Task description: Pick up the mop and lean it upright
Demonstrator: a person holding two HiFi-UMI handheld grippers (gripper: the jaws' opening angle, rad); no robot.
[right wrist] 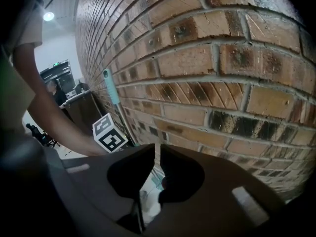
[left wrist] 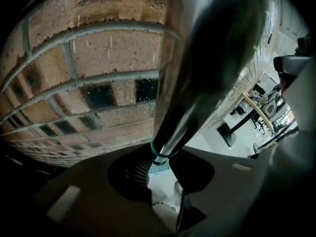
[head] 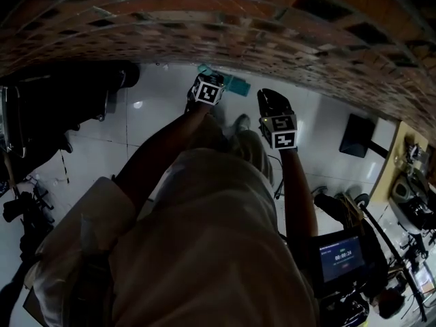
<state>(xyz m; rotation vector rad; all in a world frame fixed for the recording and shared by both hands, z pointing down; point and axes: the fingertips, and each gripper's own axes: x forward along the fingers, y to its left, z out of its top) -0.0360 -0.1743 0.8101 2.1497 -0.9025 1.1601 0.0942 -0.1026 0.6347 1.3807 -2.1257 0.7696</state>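
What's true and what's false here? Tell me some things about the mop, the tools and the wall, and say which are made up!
1. The left tool grips the mop. True.
2. The right tool grips the mop too. False: its jaws are together with nothing between them.
3. The wall is brick. True.
4. The floor is carpet. False: it is shiny white tile.
5. The mop lies flat on the floor. False: it stands up next to the wall.
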